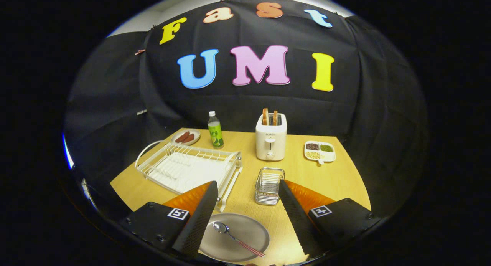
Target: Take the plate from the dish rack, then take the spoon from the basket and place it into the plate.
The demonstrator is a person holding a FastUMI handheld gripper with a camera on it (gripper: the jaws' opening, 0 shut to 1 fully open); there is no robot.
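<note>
Wooden table [337, 181] carrying everything, black cloth behind. Nearest: gripper [245, 216] hovering with fingers spread wide, gripping nothing. Lying between and just below them — plate [245, 231], flat on the table, with spoon [236, 237] resting in it, bowl toward the left finger, handle running diagonally back toward the right. Sitting just ahead, between the fingertips: basket [269, 186], looking emptied. Standing left of it, rack [188, 168], no plate inside. Judging the task done — next move likely only pulling clear.
</note>
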